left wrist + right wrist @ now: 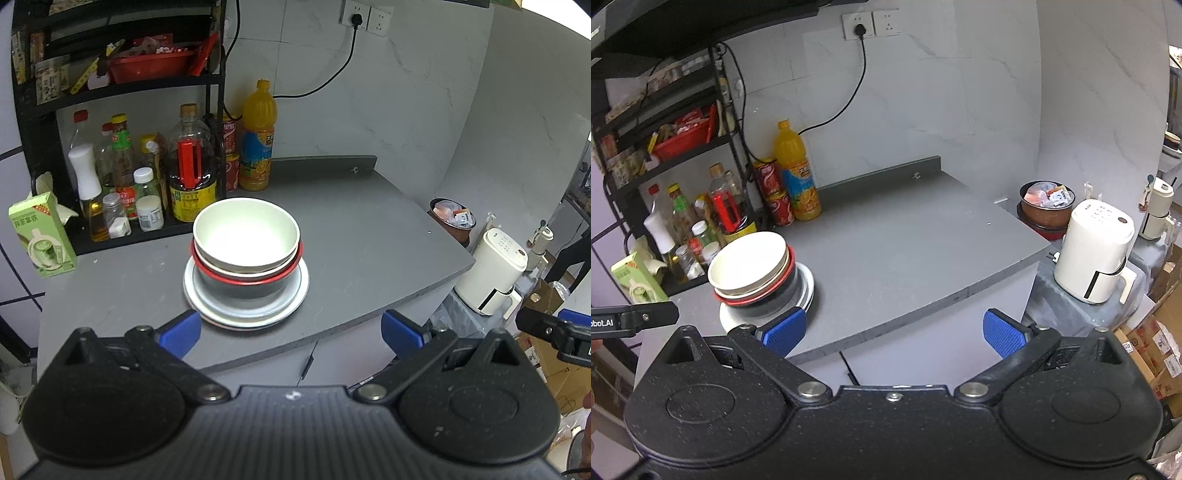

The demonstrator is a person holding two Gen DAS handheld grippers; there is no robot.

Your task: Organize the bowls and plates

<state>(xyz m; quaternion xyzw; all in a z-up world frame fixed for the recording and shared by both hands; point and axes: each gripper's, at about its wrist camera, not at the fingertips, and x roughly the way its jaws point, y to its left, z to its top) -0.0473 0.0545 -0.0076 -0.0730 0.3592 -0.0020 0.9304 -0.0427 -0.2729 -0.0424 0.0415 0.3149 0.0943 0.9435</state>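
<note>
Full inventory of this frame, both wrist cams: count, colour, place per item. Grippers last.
bowls: at least three nested, cream on top, red-rimmed one lower, dark one at the base; on the plates.
plates: at least two stacked, white; left part of the counter.
counter: one, grey.
juice bottle: one, orange; back of the counter by the wall.
cans: two stacked, red; left of the juice bottle.
rack: one, black; left, holding condiment bottles and a red basket.
carton: one, green; counter's left edge.
appliance: one, white; right of the counter, lower down.
pot: one, brown; behind the appliance.
left gripper: open, empty.
right gripper: open, empty.
</note>
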